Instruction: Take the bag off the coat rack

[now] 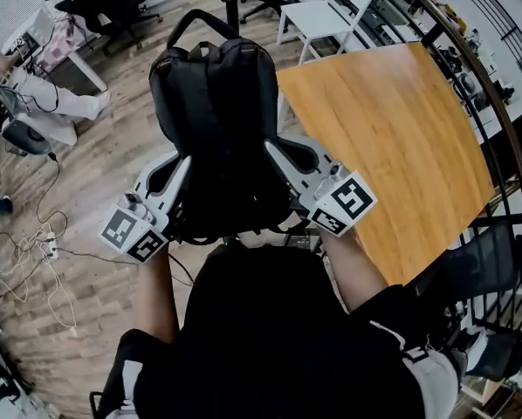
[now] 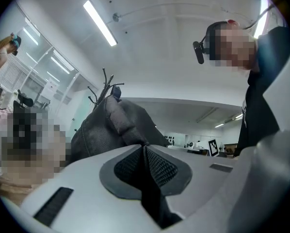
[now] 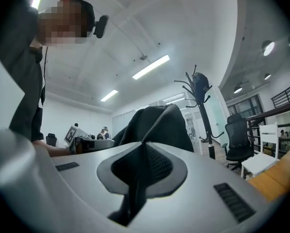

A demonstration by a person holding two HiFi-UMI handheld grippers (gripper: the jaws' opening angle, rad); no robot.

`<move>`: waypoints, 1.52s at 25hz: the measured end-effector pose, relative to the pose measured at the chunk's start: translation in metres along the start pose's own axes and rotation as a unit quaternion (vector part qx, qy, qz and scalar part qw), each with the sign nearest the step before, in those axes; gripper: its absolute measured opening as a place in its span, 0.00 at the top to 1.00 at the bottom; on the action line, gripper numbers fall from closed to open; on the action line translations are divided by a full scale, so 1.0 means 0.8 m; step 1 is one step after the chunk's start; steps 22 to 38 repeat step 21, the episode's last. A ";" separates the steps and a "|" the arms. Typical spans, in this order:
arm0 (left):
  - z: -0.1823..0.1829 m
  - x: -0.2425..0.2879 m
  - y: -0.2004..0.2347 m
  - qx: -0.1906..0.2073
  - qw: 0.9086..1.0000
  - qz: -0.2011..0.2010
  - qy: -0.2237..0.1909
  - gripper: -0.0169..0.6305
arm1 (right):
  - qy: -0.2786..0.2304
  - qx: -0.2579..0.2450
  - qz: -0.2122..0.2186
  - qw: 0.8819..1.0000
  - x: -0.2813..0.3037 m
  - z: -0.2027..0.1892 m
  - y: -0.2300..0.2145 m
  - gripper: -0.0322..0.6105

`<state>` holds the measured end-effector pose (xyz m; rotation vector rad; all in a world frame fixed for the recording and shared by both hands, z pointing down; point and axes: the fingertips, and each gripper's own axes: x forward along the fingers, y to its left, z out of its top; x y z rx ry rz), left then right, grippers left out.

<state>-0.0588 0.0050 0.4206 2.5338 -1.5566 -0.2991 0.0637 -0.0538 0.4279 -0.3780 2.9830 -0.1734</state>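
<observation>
A black backpack [image 1: 219, 103] hangs in front of me in the head view, carried between both grippers and off the coat rack. My left gripper [image 1: 181, 175] is at its lower left side and my right gripper [image 1: 278, 157] at its lower right side. In the left gripper view, the left gripper [image 2: 144, 147] is shut on a black strap of the bag [image 2: 111, 125]. The right gripper [image 3: 144, 144] likewise pinches black bag fabric [image 3: 157, 125]. The dark coat rack [image 3: 203, 110] stands behind the bag, a dark item still on its top hooks.
A wooden table [image 1: 392, 138] lies close on the right, with a white chair [image 1: 326, 7] beyond it. A curved black railing [image 1: 497, 103] runs past the table. Office chairs [image 1: 104, 7], a seated person [image 1: 34, 85] and floor cables [image 1: 43, 251] are to the left.
</observation>
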 end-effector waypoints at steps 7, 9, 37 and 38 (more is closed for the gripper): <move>-0.025 -0.008 -0.020 -0.021 0.999 0.024 0.012 0.91 | 0.016 0.023 0.018 0.999 -0.023 -0.014 0.005 0.88; -0.034 -0.009 -0.029 -0.027 0.999 0.028 0.017 0.91 | 0.019 0.027 0.021 0.999 -0.033 -0.020 0.008 0.88; -0.077 -0.023 -0.067 -0.053 0.997 0.036 0.031 0.91 | 0.025 0.054 0.028 0.998 -0.077 -0.051 0.021 0.88; -0.077 -0.023 -0.067 -0.053 0.997 0.036 0.031 0.91 | 0.025 0.054 0.028 0.998 -0.077 -0.051 0.021 0.88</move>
